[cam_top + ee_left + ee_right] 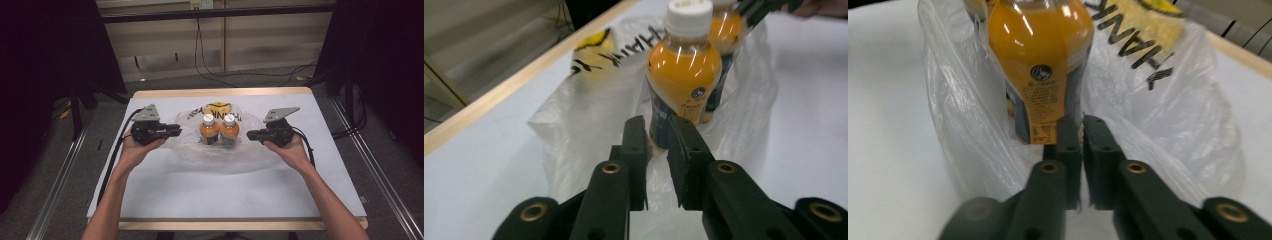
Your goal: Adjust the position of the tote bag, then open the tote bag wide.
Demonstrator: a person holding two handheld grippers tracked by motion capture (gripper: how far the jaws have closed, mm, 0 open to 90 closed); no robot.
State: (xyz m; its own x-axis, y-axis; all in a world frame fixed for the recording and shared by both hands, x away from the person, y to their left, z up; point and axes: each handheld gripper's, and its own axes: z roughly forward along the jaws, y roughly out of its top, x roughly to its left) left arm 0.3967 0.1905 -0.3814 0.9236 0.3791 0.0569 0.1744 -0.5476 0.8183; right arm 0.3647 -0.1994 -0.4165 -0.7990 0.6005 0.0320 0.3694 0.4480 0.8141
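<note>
High view shows two bottles (219,129) standing in the bag (215,150), left tongs (175,130) and right tongs (250,135) pinching its sides shut, lifting not yet done.

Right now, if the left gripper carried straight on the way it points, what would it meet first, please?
Probably the clear plastic bag, with the nearer orange bottle just behind it; the left gripper aims at the bottle's base.
</note>
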